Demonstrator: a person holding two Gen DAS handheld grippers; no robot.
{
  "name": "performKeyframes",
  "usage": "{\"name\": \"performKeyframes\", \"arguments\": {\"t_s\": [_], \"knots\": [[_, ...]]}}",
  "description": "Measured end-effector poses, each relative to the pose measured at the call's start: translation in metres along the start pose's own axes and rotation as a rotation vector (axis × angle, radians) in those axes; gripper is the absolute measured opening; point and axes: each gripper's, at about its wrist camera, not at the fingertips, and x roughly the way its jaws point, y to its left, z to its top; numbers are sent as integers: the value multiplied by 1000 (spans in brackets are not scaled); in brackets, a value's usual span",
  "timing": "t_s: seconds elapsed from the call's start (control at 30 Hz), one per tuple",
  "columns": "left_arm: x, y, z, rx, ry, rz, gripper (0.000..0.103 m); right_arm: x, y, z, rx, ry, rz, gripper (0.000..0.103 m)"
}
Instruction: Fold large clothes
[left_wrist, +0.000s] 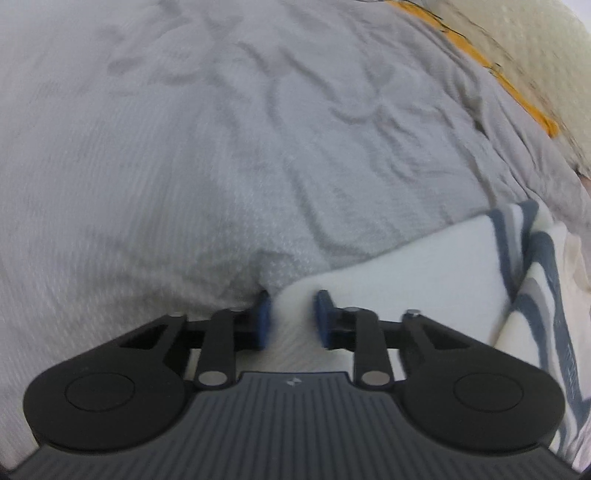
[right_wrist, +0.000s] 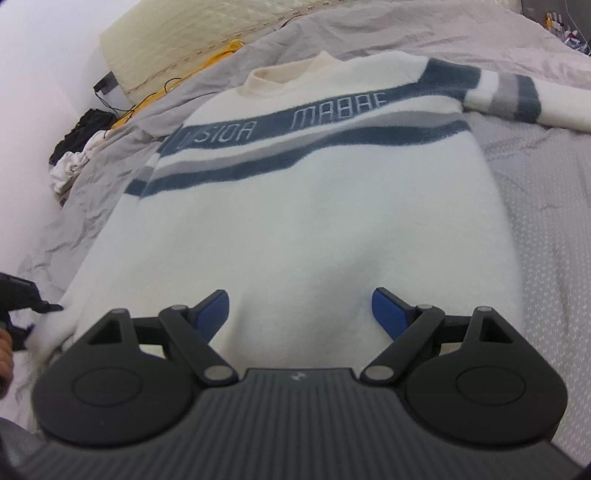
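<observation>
While the big white sweater (right_wrist: 303, 206) lies flat on the grey bed cover (right_wrist: 546, 206), almost no folding has been done yet. Its front faces up, with blue and grey stripes across the chest and the collar at the far end. One striped sleeve (right_wrist: 517, 99) sticks straight out to the side, away from the body. The left gripper (left_wrist: 291, 319) is at the near left corner of the sweater's bottom edge, with its blue pads close together and a bit of white cloth between them, so it looks like it is pinching that corner. The right gripper (right_wrist: 301, 314) hangs over the middle of the bottom edge with its jaws spread wide, holding nothing. I think the sleeves and body are all left to fold.
</observation>
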Motion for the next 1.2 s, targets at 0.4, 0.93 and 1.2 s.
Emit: {"name": "performKeyframes", "arguments": {"t_s": [0.4, 0.93, 1.2], "knots": [[-90, -56, 114, 238, -281, -96, 8, 13, 1, 20, 23, -60, 46, 87], [-21, -143, 338, 268, -645, 304, 0, 55, 0, 41, -61, -94, -13, 87], [55, -120, 313, 264, -458, 224, 0, 70, 4, 42, -108, -101, -49, 87]]}}
